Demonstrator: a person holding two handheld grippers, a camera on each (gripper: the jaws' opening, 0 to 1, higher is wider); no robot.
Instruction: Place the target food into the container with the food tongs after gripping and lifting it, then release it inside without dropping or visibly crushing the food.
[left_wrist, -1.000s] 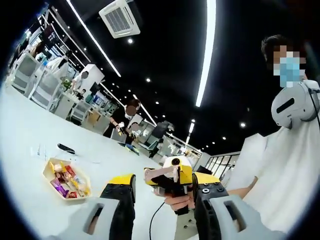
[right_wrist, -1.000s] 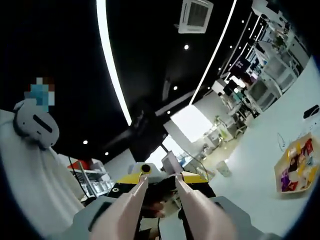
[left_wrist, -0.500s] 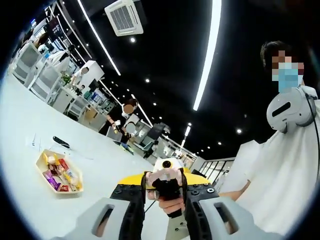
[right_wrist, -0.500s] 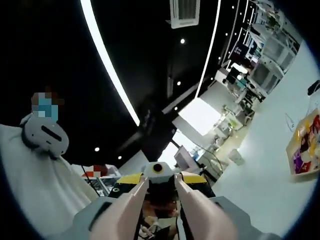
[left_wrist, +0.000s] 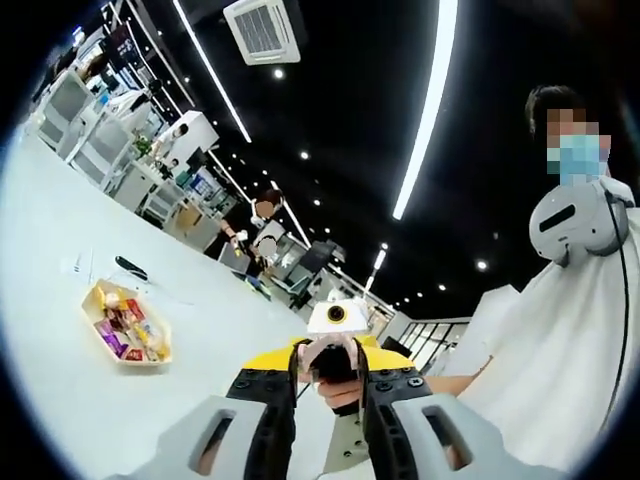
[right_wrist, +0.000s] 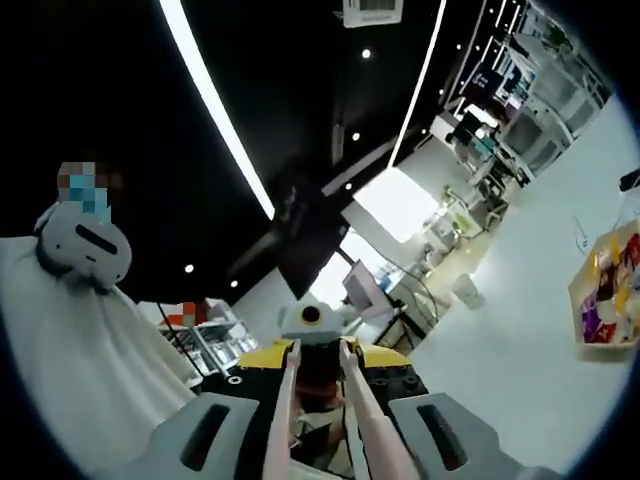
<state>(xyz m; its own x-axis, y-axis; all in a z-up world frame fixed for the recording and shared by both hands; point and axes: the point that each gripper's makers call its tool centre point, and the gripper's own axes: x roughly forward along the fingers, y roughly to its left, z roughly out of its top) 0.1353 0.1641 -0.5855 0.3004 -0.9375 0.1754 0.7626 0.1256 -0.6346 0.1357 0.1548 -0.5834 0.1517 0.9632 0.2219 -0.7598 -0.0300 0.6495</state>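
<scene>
A shallow tray (left_wrist: 92, 300) of wrapped snacks lies on the white table (left_wrist: 60, 390) at the left in the left gripper view. It is also at the far right edge of the right gripper view, tray (right_wrist: 578, 300). Both grippers are held up off the table, facing each other nose to nose. My left gripper (left_wrist: 330, 385) has black and yellow jaws a narrow gap apart, with nothing between them. My right gripper (right_wrist: 318, 352) has pale pink fingers (right_wrist: 288, 400), also a little apart and holding nothing. A hand (left_wrist: 342, 392) grips the right gripper (left_wrist: 332, 352).
A person in a white garment (left_wrist: 560, 360) stands close on the right in the left gripper view. A black object (left_wrist: 130, 268) and papers (left_wrist: 75, 265) lie beyond the tray. Desks, chairs (left_wrist: 95, 150) and another person (left_wrist: 262, 235) are far behind.
Both pairs of jaws have drawn closer together over the last second, the left ones most. Both views have shifted slightly with the hands; the tray has stayed on the table.
</scene>
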